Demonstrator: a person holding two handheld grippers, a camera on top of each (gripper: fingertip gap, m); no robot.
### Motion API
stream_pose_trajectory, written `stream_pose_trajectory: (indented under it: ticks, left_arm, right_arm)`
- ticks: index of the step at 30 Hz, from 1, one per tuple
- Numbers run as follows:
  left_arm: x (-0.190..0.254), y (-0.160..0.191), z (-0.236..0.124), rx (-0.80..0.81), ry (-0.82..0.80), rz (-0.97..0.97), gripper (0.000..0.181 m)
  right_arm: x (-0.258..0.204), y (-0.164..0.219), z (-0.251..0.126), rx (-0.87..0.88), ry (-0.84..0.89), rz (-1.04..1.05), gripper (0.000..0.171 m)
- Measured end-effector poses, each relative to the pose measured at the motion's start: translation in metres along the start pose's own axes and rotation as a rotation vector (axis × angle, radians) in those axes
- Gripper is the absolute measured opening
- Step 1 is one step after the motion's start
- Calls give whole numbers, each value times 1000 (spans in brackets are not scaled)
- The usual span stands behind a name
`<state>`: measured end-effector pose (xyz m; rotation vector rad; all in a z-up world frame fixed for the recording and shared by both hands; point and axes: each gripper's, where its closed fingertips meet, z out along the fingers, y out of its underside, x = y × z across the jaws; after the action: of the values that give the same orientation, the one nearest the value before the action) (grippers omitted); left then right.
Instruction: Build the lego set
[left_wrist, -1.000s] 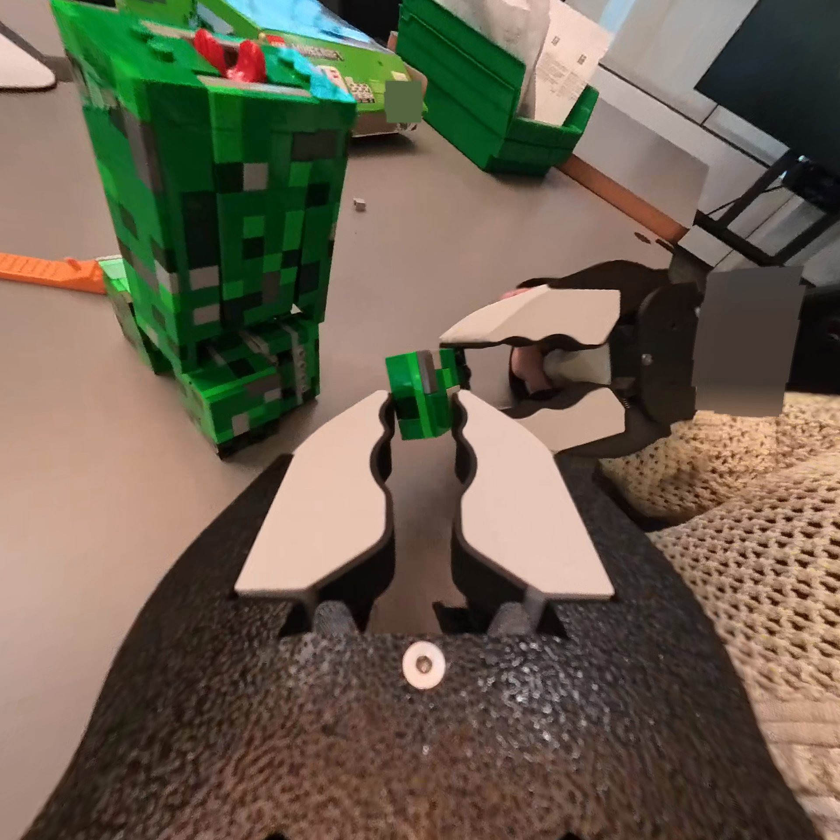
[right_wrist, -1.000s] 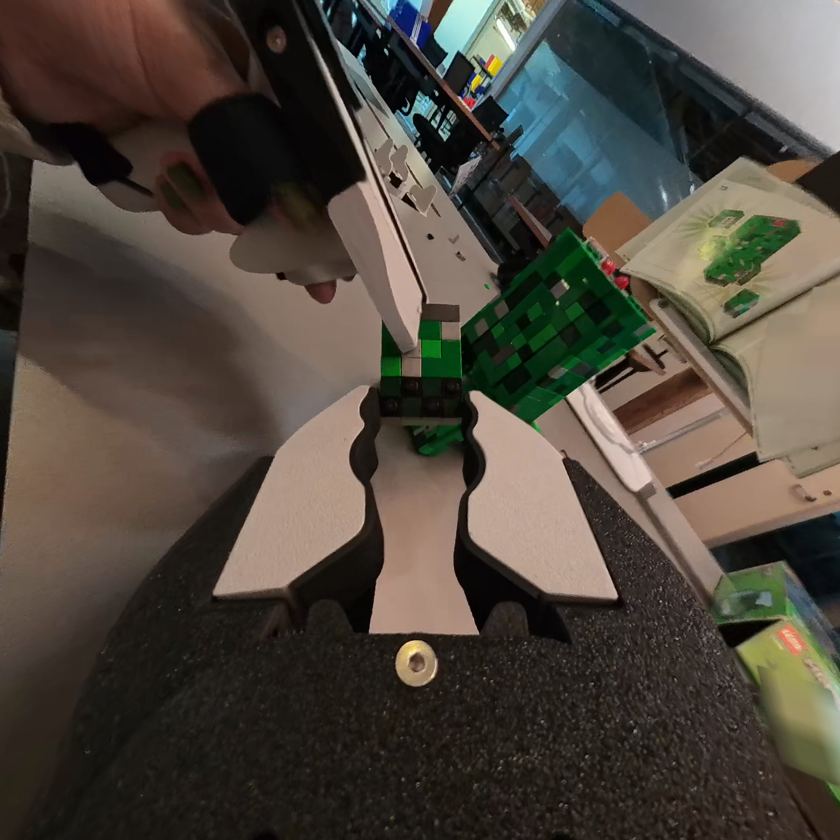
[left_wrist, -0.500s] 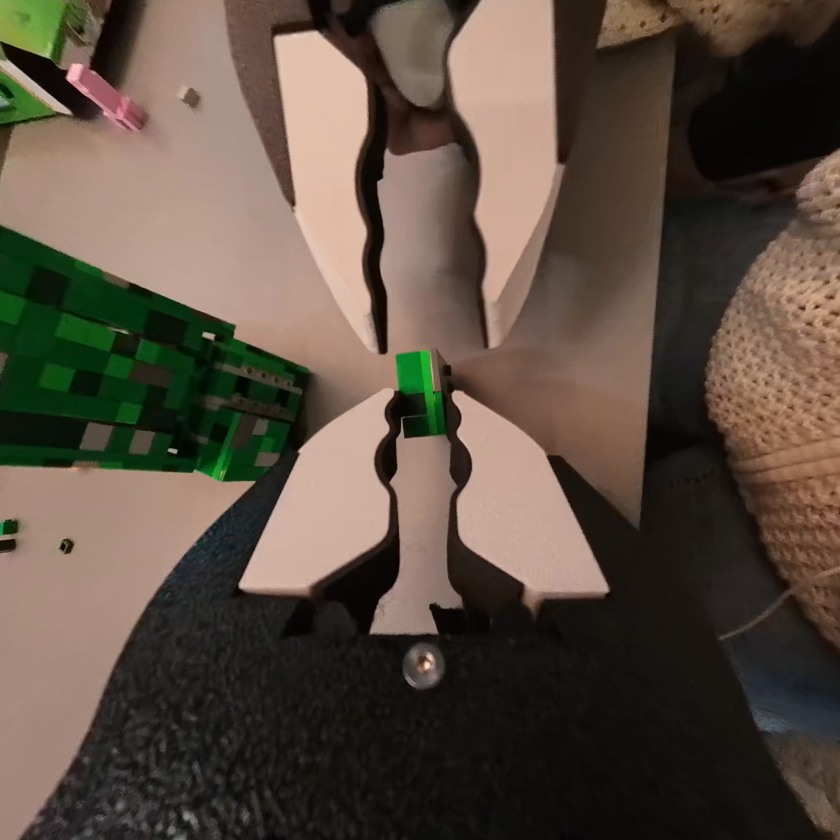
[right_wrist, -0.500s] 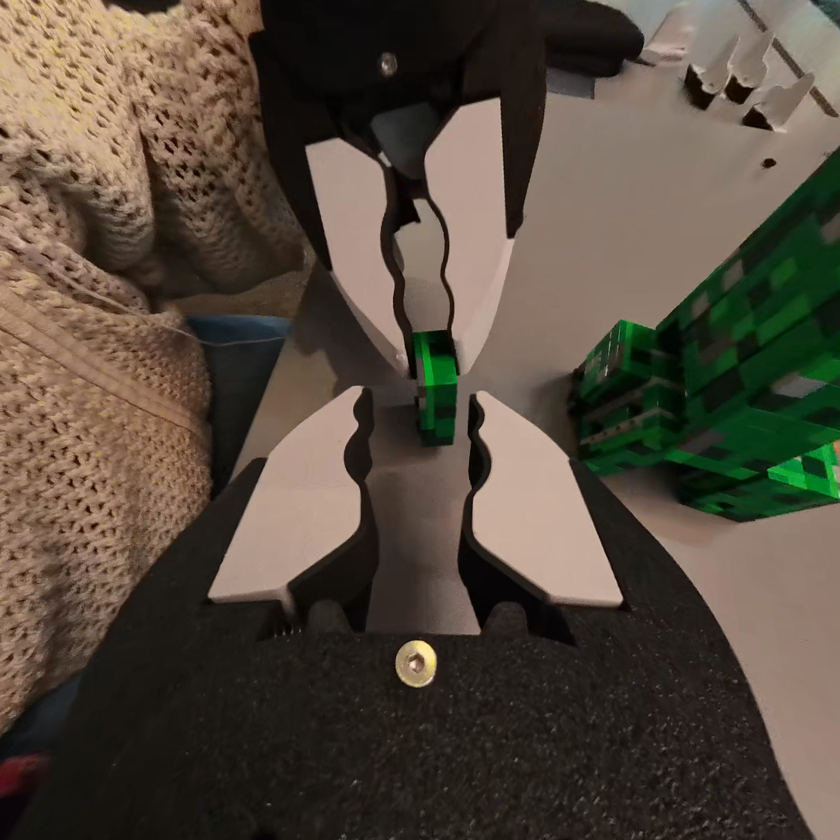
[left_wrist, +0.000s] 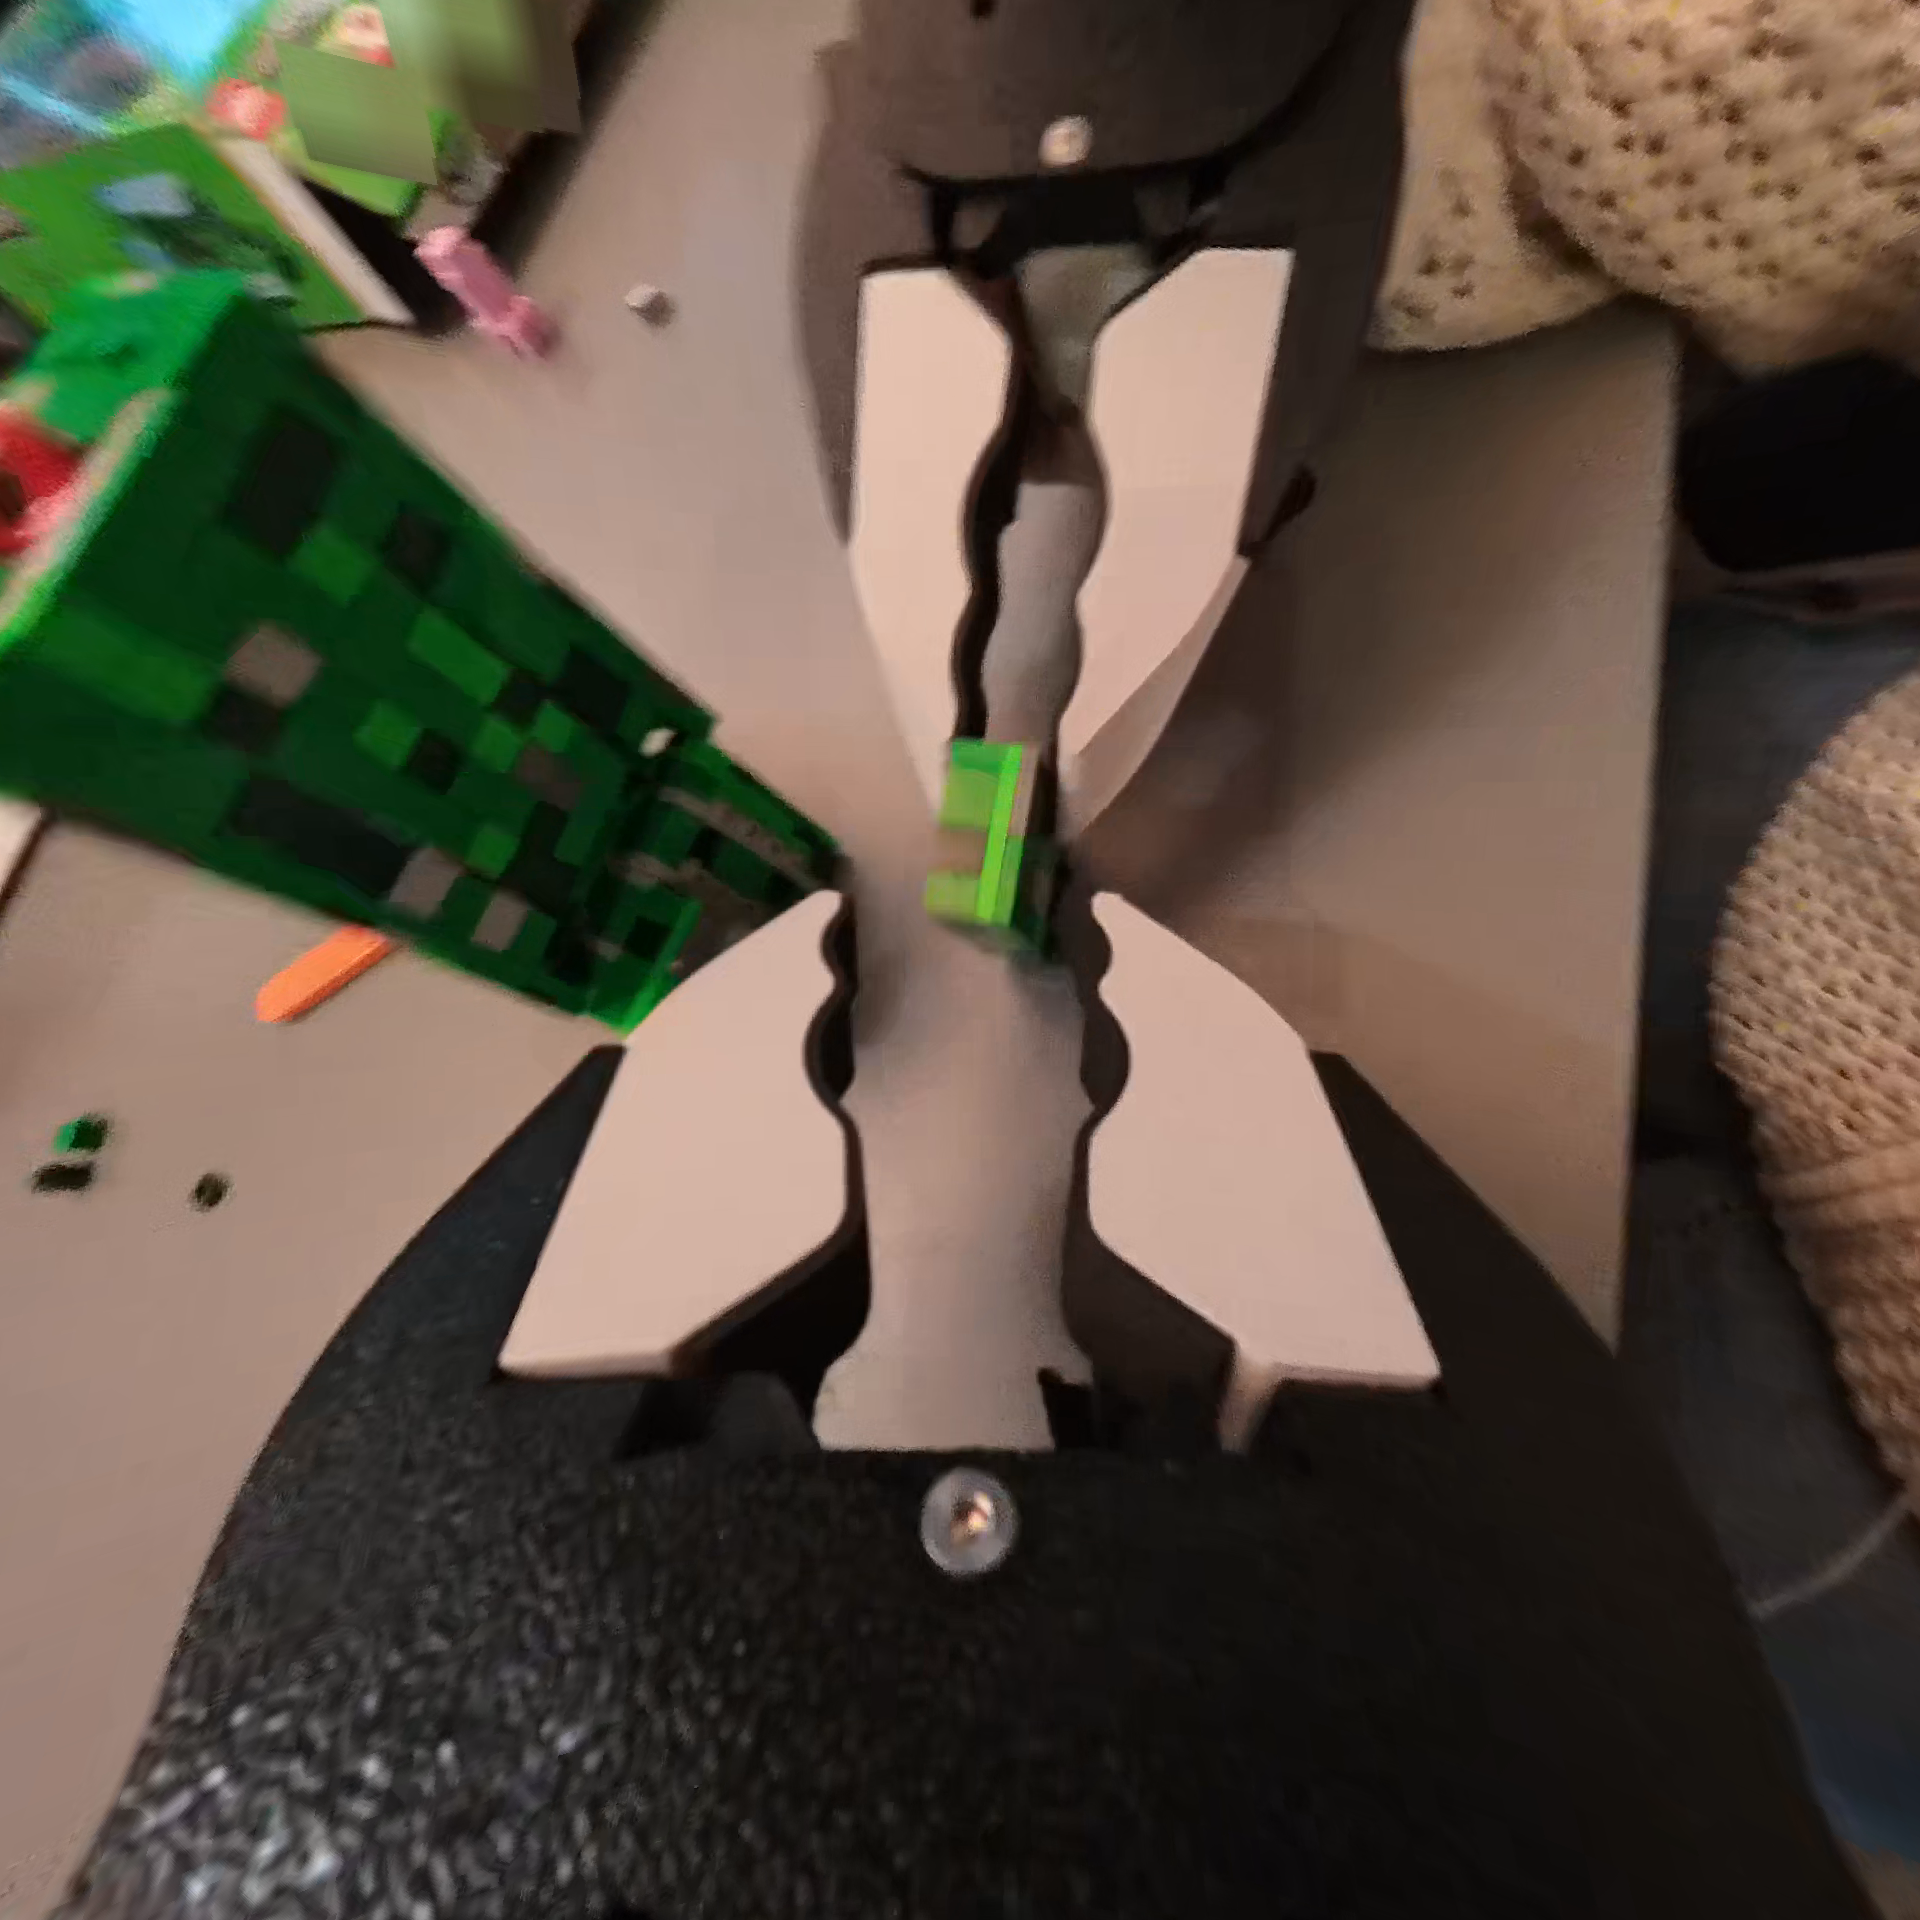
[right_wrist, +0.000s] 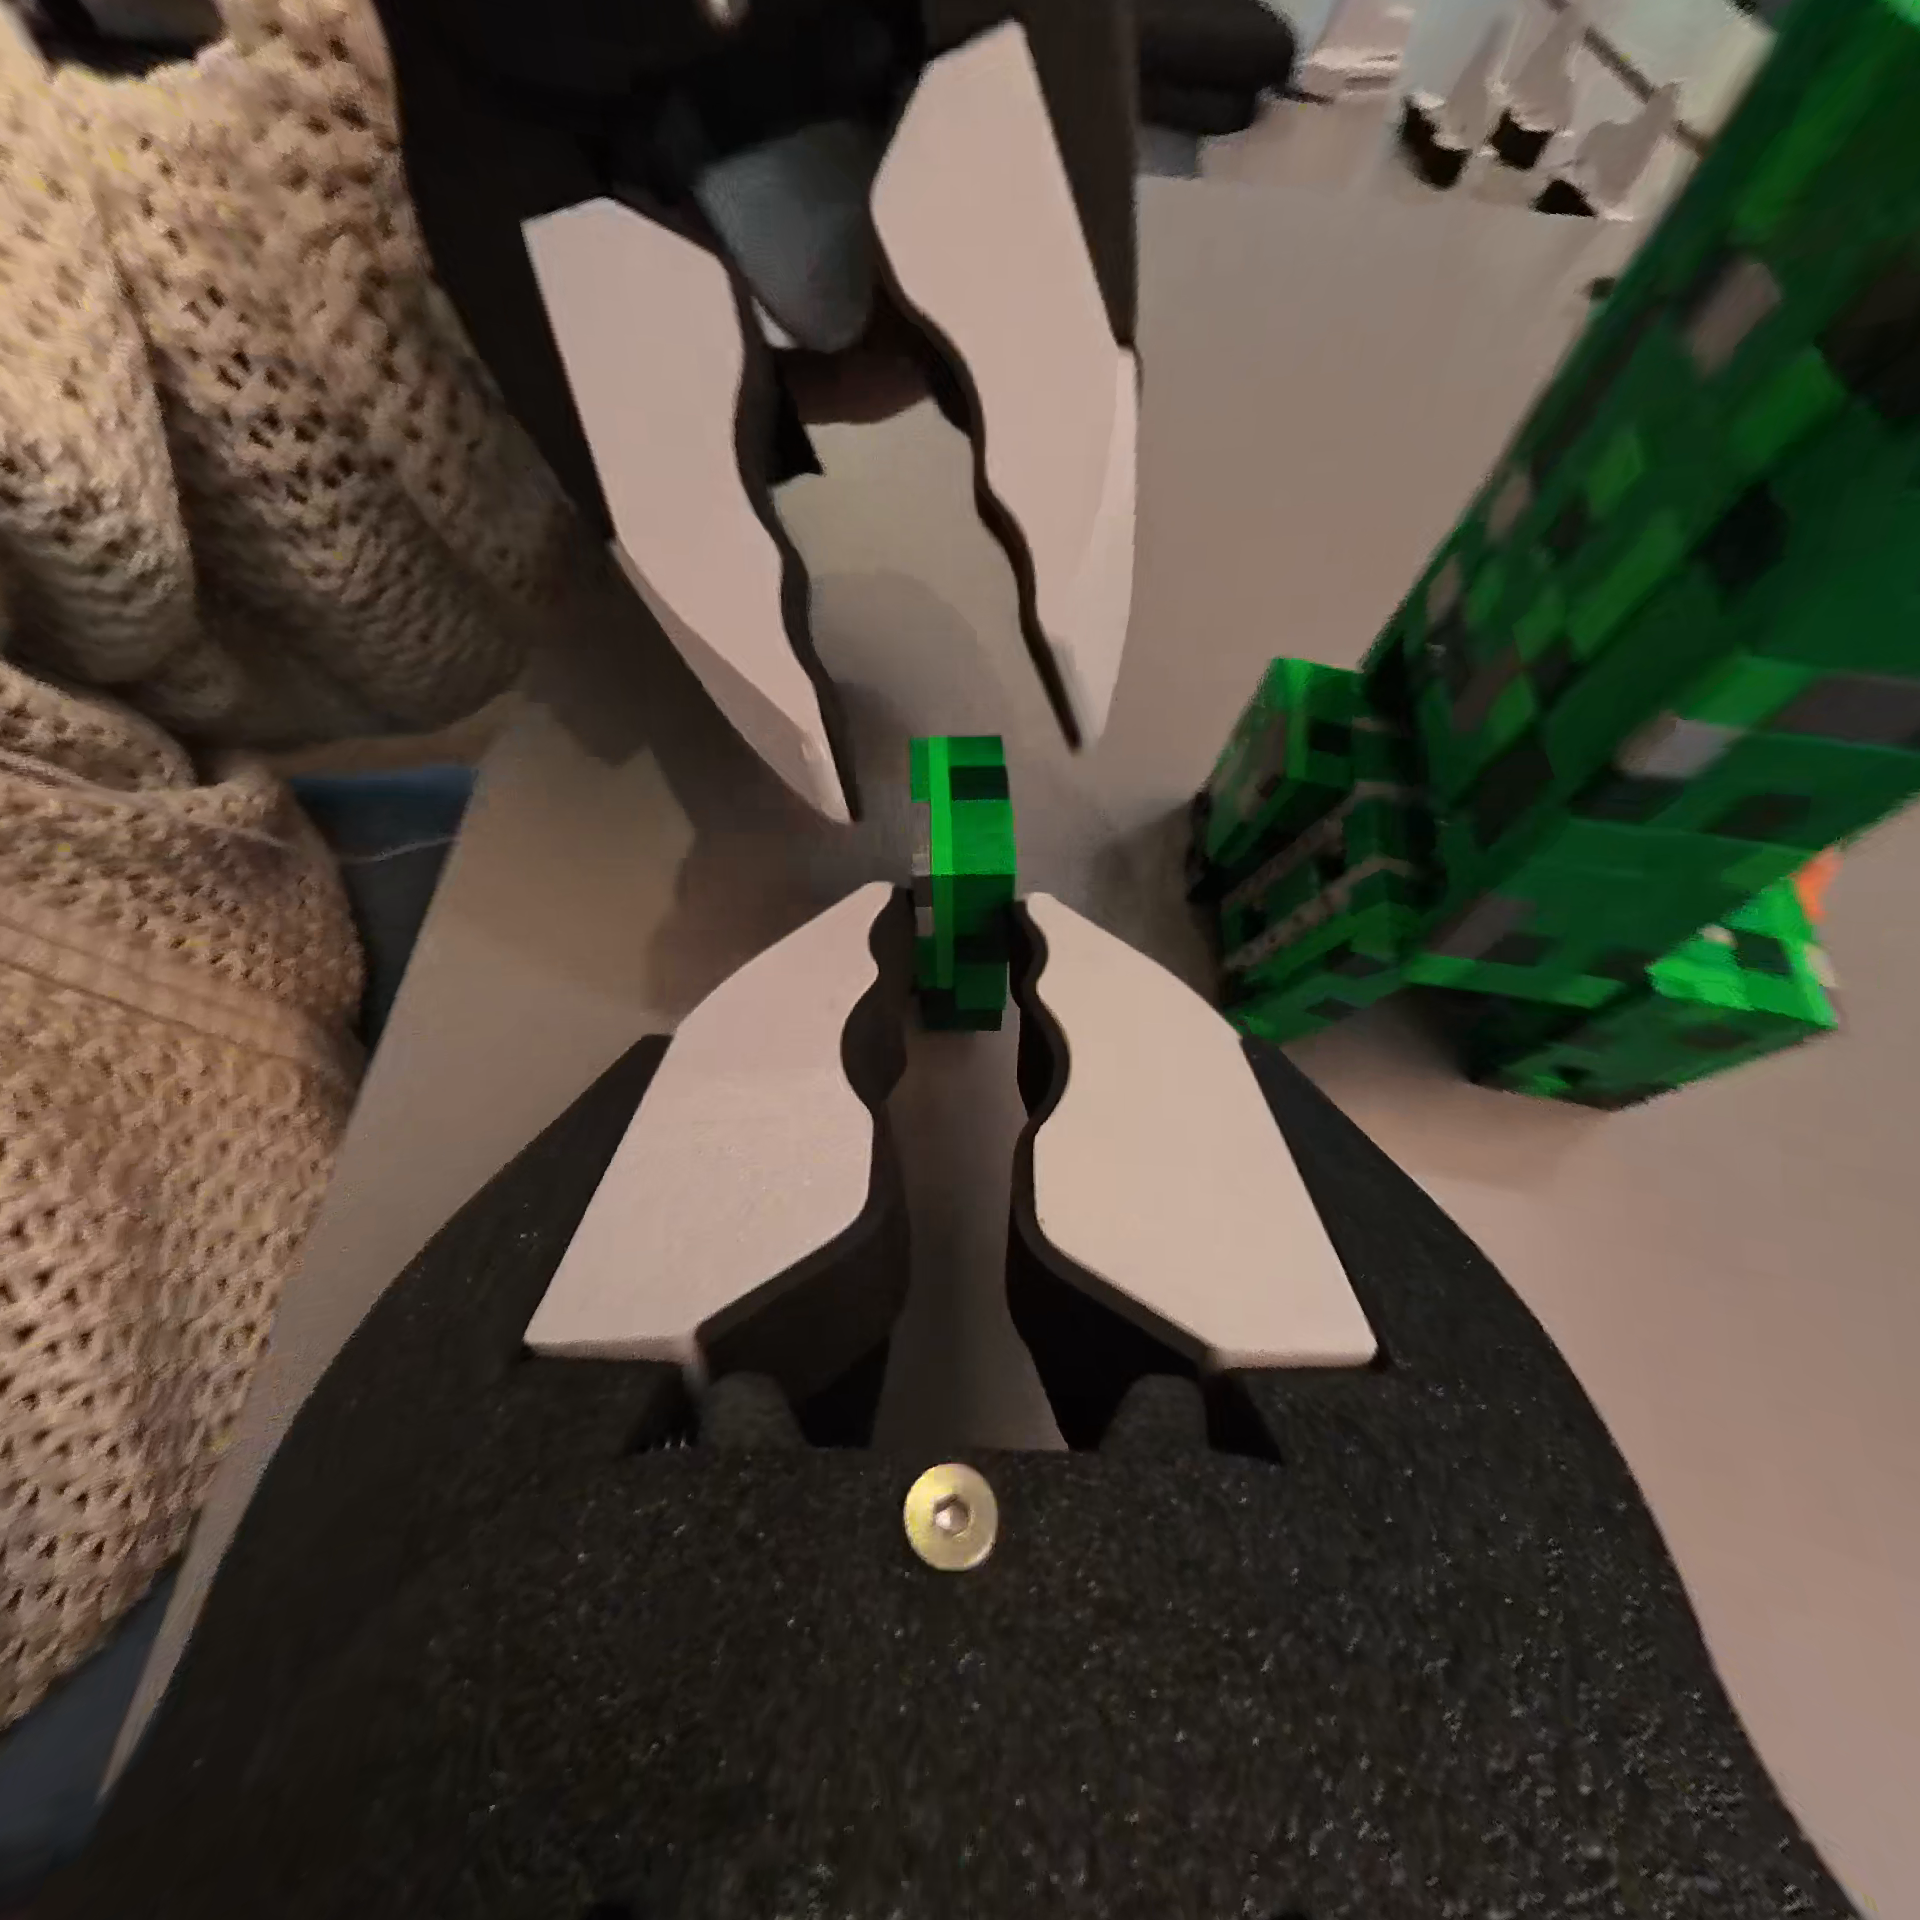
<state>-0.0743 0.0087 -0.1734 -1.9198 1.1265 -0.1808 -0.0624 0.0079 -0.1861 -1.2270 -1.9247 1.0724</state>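
A small green lego sub-assembly (right_wrist: 961, 883) is pinched between the pads of my right gripper (right_wrist: 956, 899), just above the grey table (right_wrist: 1455, 1299). My left gripper (right_wrist: 956, 769) faces it from the top of the right wrist view, its fingers spread on either side of the piece without touching it. In the left wrist view my left gripper (left_wrist: 971, 909) is open, and the green piece (left_wrist: 987, 842) sits just beyond its tips, held by the right gripper (left_wrist: 1008, 758) coming from above. The large green pixel-patterned lego figure (left_wrist: 364, 727) lies to the left; it also shows in the right wrist view (right_wrist: 1610, 779).
An orange brick separator (left_wrist: 322, 971) lies by the big figure. A pink piece (left_wrist: 488, 296), a tiny grey piece (left_wrist: 649, 303) and small dark loose pieces (left_wrist: 73, 1153) lie on the table. A green box (left_wrist: 156, 239) is behind. A person's knit sleeve (right_wrist: 156, 935) borders the table edge. The tips of both grippers are at nearly the same place.
Half a second ago my left gripper was shut on the green piece, with the right gripper open around it. Now the right has shut on it and the left has opened.
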Motion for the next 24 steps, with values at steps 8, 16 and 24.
stream_pose_trajectory:
  ticks: [8,16,24]
  left_arm:
    - [-74,29,-24,165,-196,-165,58]
    - [-96,43,-5,179,-105,-193,70]
    - [-93,45,13,151,-80,-182,106]
  right_arm:
    - [37,7,-4,-6,201,49,17]
    - [48,9,8,-54,250,77,17]
    - [50,12,6,-76,281,81,18]
